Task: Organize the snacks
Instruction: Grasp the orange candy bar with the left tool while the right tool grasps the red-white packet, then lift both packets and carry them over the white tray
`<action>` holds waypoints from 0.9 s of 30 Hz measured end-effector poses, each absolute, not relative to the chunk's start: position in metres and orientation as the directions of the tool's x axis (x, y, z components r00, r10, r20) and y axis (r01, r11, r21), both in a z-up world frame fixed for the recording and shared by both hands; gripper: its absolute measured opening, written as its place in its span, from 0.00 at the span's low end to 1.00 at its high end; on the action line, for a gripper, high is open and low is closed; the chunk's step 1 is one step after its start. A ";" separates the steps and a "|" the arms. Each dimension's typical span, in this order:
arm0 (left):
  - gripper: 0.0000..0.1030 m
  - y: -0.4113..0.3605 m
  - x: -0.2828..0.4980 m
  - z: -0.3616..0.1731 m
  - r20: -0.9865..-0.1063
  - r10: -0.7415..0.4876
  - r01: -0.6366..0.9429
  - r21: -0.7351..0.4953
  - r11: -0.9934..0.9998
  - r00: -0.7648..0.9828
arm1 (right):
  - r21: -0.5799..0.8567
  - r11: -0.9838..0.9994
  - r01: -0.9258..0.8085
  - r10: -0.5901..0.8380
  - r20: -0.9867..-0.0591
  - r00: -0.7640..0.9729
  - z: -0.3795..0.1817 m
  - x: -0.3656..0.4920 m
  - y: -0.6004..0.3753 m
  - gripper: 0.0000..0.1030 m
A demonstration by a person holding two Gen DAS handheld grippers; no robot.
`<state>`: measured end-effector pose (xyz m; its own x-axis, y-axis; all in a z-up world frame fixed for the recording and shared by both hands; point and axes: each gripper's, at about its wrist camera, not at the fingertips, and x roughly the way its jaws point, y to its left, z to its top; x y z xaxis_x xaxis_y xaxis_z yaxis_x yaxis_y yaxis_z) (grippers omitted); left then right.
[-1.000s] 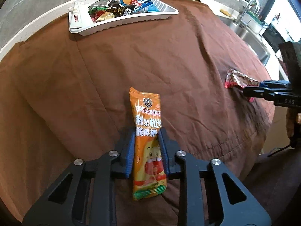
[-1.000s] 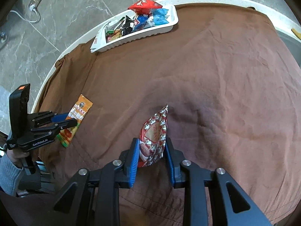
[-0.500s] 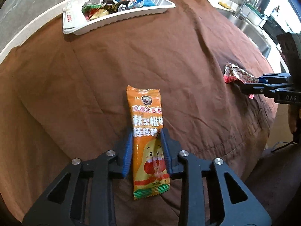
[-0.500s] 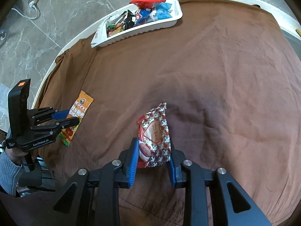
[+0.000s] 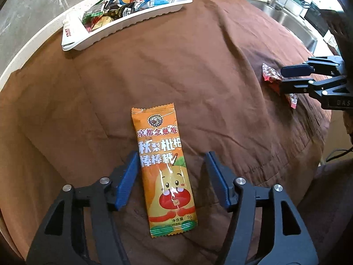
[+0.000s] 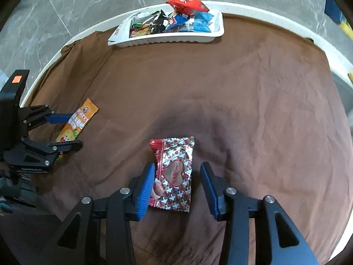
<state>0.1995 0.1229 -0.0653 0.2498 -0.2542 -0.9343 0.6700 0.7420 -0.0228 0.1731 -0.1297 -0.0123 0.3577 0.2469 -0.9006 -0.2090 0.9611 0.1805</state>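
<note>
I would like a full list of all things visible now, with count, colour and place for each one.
orange packet: 1, orange, flat on cloth between left jaws
red-silver packet: 1, red and silver, flat on cloth between right jaws
tray: 1, white, far edge, heaped with mixed snacks
cloth: 1, brown, covers table
sink: 1, steel, far right
left gripper: 1, black, blue pads, just opening
right gripper: 1, black, blue pads, just opening

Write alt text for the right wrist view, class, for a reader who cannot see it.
An open right gripper straddles a red-and-silver heart-print candy packet lying flat on a brown tablecloth. At left, the open left gripper flanks an orange lollipop packet; a white tray of snacks sits beyond.
</note>
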 end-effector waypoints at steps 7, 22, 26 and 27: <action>0.39 0.126 0.206 -0.065 -0.931 -0.257 0.660 -0.023 0.751 0.260 | 0.171 0.957 -0.234 0.249 -0.899 0.361 -0.013 0.171 -0.127 0.34; 0.21 0.139 0.220 -0.058 -0.927 -0.267 0.605 -0.057 0.794 0.263 | 0.337 0.933 -0.130 0.361 -0.865 0.349 -0.013 0.172 -0.151 0.34; 0.21 0.140 0.222 -0.051 -0.920 -0.295 0.602 -0.085 0.794 0.259 | 0.372 0.920 -0.123 0.391 -0.852 0.349 -0.011 0.173 -0.155 0.34; 0.21 0.139 0.224 -0.049 -0.917 -0.301 0.599 -0.092 0.796 0.260 | 0.382 0.917 -0.120 0.399 -0.848 0.349 -0.011 0.174 -0.156 0.34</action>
<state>0.2240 0.1394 -0.0493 0.2599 -0.3012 -0.9175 0.5988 0.7957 -0.0916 0.1739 -0.1558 -0.0113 0.3492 0.3987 -0.8480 -0.1195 0.9165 0.3818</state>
